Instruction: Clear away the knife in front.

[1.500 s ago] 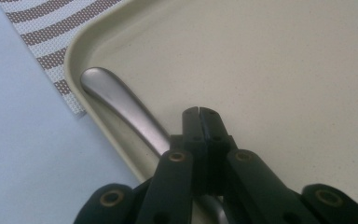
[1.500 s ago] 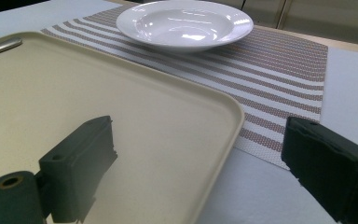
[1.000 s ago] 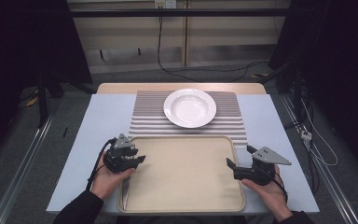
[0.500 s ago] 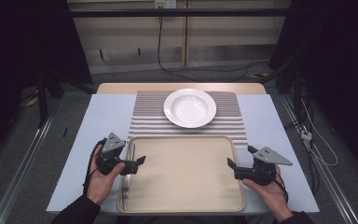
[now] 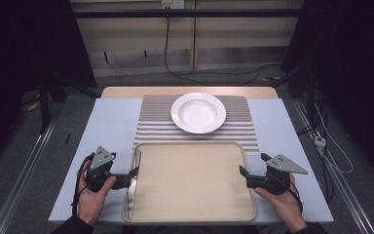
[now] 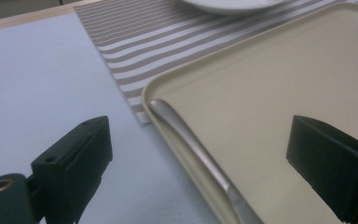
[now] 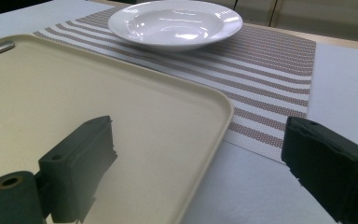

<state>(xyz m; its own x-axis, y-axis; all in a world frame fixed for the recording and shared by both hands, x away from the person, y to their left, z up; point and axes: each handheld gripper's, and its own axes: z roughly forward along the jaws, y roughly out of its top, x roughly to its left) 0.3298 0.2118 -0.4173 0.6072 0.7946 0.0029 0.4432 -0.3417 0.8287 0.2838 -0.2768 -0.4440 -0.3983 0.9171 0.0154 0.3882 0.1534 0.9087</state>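
Note:
A beige tray point(image 5: 190, 144) lies at the table's near edge. A slim metal utensil point(image 5: 132, 187) rests along its left inner rim, seen close in the left gripper view as a utensil point(image 6: 191, 144). My left gripper point(image 5: 130, 176) sits just left of the tray. Its jaws have just been opening and now stand wide apart in the left gripper view point(image 6: 200, 128), touching nothing. My right gripper point(image 5: 245, 177) hovers at the tray's right edge, and its wide jaws point(image 7: 200, 126) straddle the tray's corner point(image 7: 214, 107) without gripping it.
A white plate point(image 5: 198, 112) stands on a striped placemat point(image 5: 151, 122) behind the tray, also seen as a plate point(image 7: 175, 23) in the right gripper view. Pale blue cloth point(image 5: 107, 126) covers the table on both sides.
The left gripper has drawn back leftward off the tray's left edge and its jaws have opened. The utensil stays on the tray. The right gripper has not moved.

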